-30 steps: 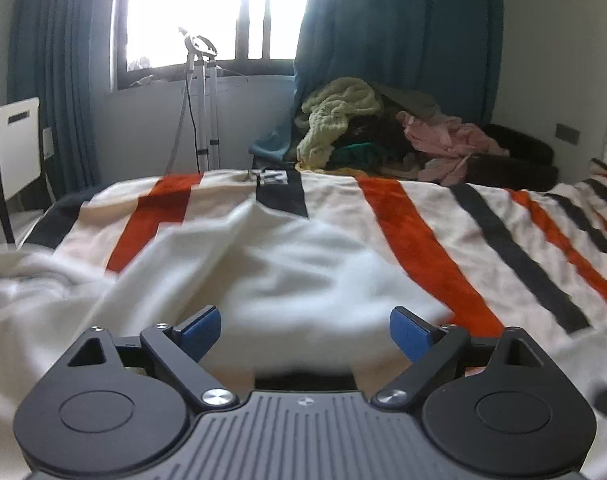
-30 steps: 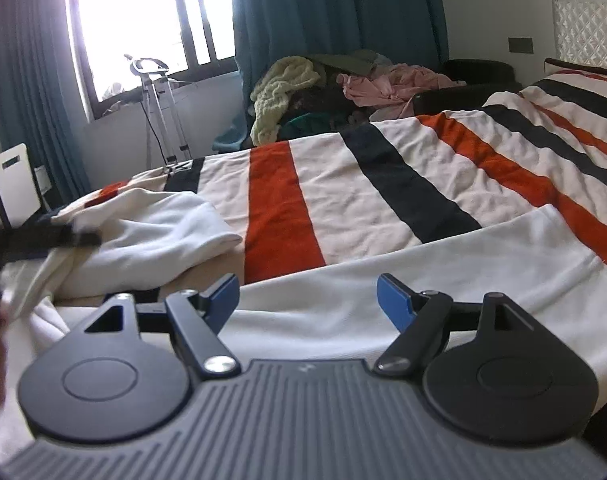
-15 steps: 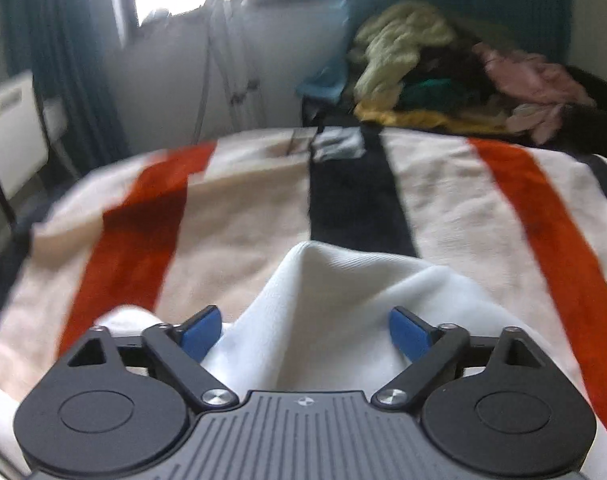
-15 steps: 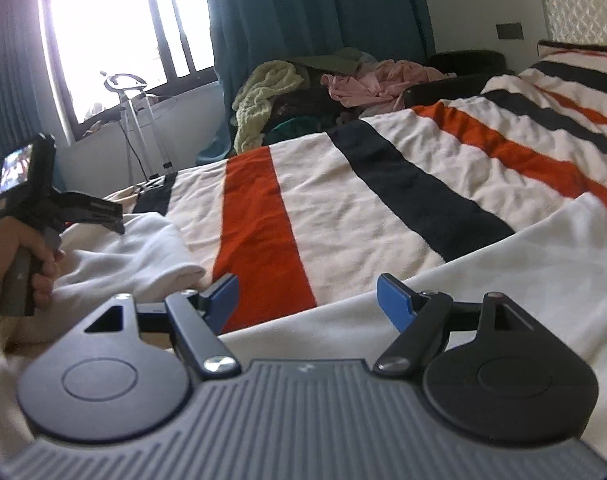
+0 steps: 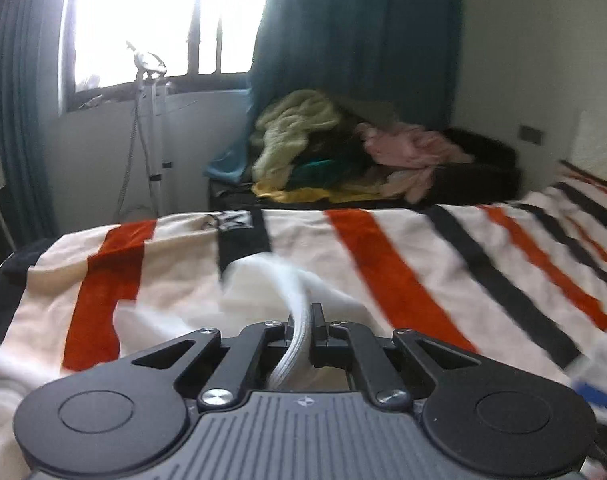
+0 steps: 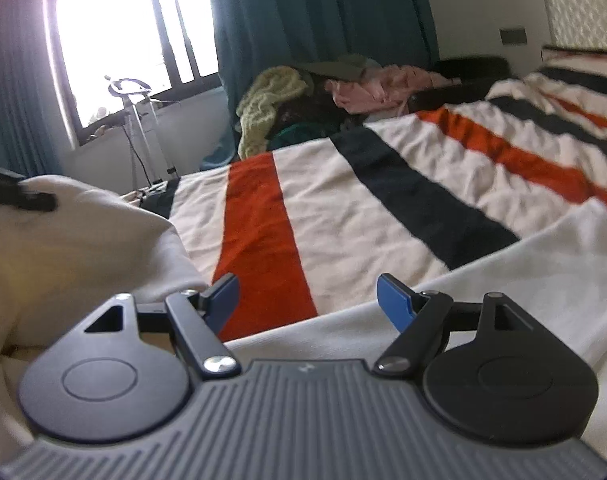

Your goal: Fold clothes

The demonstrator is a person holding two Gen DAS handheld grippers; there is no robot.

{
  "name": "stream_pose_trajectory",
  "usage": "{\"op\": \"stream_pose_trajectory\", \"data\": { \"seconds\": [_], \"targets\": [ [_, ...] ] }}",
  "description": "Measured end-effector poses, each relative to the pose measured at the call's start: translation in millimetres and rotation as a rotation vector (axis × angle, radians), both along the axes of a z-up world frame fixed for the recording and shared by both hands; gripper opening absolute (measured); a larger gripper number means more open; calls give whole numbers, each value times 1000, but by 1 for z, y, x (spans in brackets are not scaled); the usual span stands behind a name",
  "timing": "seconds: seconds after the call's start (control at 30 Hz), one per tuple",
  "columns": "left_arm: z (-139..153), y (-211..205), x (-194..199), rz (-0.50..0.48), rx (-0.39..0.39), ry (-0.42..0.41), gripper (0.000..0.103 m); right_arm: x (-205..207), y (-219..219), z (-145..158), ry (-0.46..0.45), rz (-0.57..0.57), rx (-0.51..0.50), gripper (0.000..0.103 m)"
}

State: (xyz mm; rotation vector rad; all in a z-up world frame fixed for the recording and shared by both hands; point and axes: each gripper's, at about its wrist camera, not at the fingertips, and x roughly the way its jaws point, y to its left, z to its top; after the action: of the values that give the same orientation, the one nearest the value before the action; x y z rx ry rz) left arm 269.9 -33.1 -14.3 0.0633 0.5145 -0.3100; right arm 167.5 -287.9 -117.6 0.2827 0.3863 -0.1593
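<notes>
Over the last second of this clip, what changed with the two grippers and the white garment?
The left gripper, open a second ago, has shut on a bunched fold of the white garment and lifted it off the striped blanket. The right gripper stayed open, low over the garment's near edge. The clothes pile by the curtain is unchanged.

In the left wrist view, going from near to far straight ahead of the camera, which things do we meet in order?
left gripper, shut on a bunch of the white garment → striped blanket → pile of clothes → teal curtain.
</notes>
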Motion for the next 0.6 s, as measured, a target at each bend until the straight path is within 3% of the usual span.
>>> {"op": "stream_pose_trajectory", "data": {
  "seconds": [0.1, 0.17, 0.23, 0.3, 0.37, 0.4, 0.5, 0.57, 0.6],
  "targets": [
    [-8, -4, -69, -17, -20, -11, 3, -12, 3, 8, -20, 5, -37, 78],
    [-25, -3, -101, -11, -31, 38, 3, -20, 6, 13, -35, 2, -76, 78],
    [-48, 1, -125, 6, -53, 104, 3, -28, 11, 17, -52, 8, -126, 75],
    [-73, 10, -127, 40, -92, 225, 4, -36, 16, 20, -59, 28, -163, 75],
    [-70, 13, -131, 42, -97, 222, 6, -42, 18, 22, -46, 51, -155, 74],
    [-68, 14, -133, 42, -99, 220, 9, -45, 18, 23, -37, 62, -143, 71],
    [-62, 17, -139, 44, -105, 213, 37, -53, 21, 28, -7, 102, -130, 70],
    [-58, 20, -143, 45, -110, 209, 46, -56, 22, 28, 14, 125, -104, 70],
    [-56, 21, -145, 45, -112, 206, 56, -58, 23, 28, 24, 136, -91, 70]
  ]
}}
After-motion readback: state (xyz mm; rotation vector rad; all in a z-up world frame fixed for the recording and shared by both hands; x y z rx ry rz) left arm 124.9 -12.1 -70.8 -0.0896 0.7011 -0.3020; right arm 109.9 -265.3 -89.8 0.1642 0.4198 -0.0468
